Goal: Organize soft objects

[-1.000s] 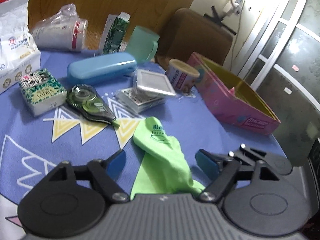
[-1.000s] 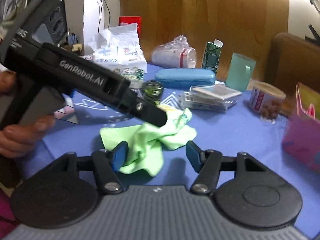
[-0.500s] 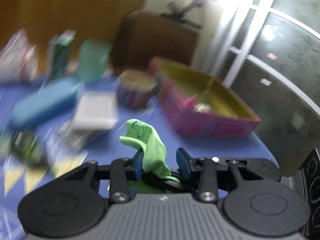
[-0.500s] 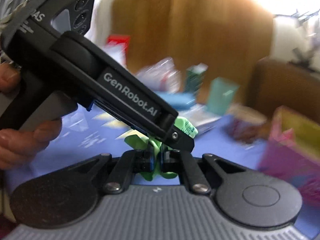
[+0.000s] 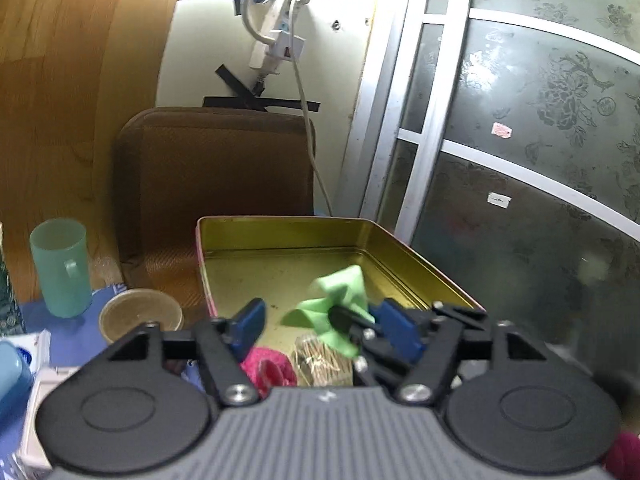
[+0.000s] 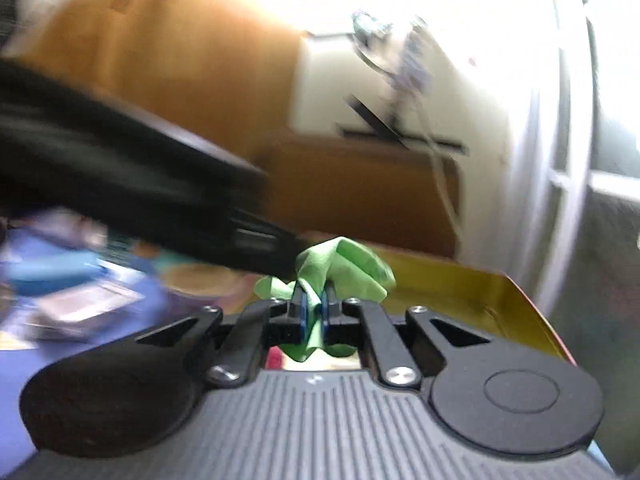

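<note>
Cloth (image 5: pixel 340 300) is green and scrunched, and it hangs over the tin (image 5: pixel 280 232). The tin is gold inside and pink outside, and its lid is off.

From the left wrist view, the left gripper (image 5: pixel 324 326) is over the near end of the tin. Its blue pads (image 5: pixel 250 320) are wide apart and are opening. The cloth is between them but nearer the right pad, and the pads do not press it. A black finger tip of the right gripper (image 5: pixel 352 322) pokes in from the right of the tin and pinches the cloth. Inside the tin, at the near end, lie a pink thing (image 5: pixel 270 368) and a bundle of thin sticks (image 5: pixel 320 362). To the left of the tin stands a paper cup (image 5: pixel 140 316). Further left of the tin is a green mug (image 5: pixel 62 266). Behind the tin is a brown chair (image 5: pixel 216 168).

From the right wrist view, all is blurry. The right gripper (image 6: pixel 314 316) is squeezed tight on the cloth (image 6: pixel 348 268), and the cloth puffs out above the pads. The tin (image 6: pixel 460 280) is behind the cloth and to its right. The left gripper (image 6: pixel 140 192) is a black smear coming in from the left of the tin
</note>
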The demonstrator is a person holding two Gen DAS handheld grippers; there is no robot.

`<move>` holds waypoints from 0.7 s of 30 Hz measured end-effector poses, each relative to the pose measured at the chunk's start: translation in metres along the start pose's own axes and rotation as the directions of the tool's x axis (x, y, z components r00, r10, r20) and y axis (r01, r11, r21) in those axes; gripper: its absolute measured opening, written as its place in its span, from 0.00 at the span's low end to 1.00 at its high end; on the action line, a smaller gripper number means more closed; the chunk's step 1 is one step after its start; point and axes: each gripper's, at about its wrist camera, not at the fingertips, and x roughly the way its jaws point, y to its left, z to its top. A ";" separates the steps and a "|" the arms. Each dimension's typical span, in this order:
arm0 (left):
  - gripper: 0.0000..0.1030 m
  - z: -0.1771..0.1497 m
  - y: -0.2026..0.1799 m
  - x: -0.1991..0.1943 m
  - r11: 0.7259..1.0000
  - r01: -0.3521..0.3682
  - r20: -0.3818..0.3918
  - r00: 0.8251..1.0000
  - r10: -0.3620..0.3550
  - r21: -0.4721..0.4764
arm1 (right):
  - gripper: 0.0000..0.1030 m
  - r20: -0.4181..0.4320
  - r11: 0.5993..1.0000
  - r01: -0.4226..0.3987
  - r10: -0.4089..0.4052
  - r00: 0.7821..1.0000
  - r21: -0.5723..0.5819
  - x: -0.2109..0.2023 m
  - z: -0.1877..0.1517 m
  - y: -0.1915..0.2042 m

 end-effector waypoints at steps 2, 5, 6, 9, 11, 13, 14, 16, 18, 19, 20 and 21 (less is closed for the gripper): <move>0.74 -0.008 0.007 -0.008 0.999 -0.043 0.006 0.999 0.043 -0.007 | 0.58 -0.113 1.000 0.022 -0.022 0.993 -0.002 0.024 -0.005 -0.010; 0.75 -0.016 0.025 -0.023 0.998 -0.040 0.011 0.999 0.040 -0.055 | 0.78 -0.131 0.996 0.083 -0.077 0.988 0.039 0.031 -0.013 -0.016; 0.78 -0.019 0.030 -0.029 0.997 -0.048 0.022 0.999 0.049 -0.067 | 0.78 -0.131 0.995 0.077 -0.068 0.989 0.061 0.029 -0.014 -0.017; 0.82 -0.026 0.045 -0.050 0.992 -0.085 0.058 0.994 0.091 -0.093 | 0.82 -0.119 0.990 0.054 -0.039 0.992 0.129 0.015 -0.016 -0.015; 0.82 -0.033 0.055 -0.063 0.989 -0.104 0.068 0.991 0.111 -0.106 | 0.83 -0.104 0.989 0.042 -0.028 0.994 0.142 0.005 -0.019 -0.007; 0.83 -0.042 0.064 -0.075 0.986 -0.124 0.074 0.988 0.132 -0.110 | 0.86 -0.068 0.986 0.045 -0.034 0.997 0.160 -0.011 -0.021 0.001; 0.83 -0.047 0.067 -0.081 0.985 -0.136 0.077 0.986 0.145 -0.109 | 0.86 -0.056 0.985 0.041 -0.032 0.998 0.168 -0.018 -0.022 0.005; 0.83 -0.058 0.075 -0.094 0.981 -0.162 0.083 0.982 0.171 -0.107 | 0.86 -0.019 0.981 0.038 -0.035 0.999 0.189 -0.027 -0.021 0.015; 0.87 -0.068 0.083 -0.105 0.977 -0.184 0.090 0.977 0.194 -0.106 | 0.86 0.018 0.978 0.021 -0.026 1.000 0.207 -0.036 -0.024 0.025; 0.88 -0.074 0.088 -0.111 0.974 -0.199 0.095 0.973 0.209 -0.105 | 0.87 0.031 0.978 0.004 -0.011 0.999 0.210 -0.040 -0.025 0.032; 0.89 -0.078 0.092 -0.117 0.972 -0.213 0.099 0.970 0.223 -0.104 | 0.87 0.035 0.977 -0.013 0.006 0.999 0.212 -0.044 -0.027 0.039; 0.89 -0.082 0.097 -0.122 0.969 -0.225 0.101 0.967 0.235 -0.103 | 0.87 0.035 0.977 -0.039 0.033 0.999 0.209 -0.045 -0.028 0.047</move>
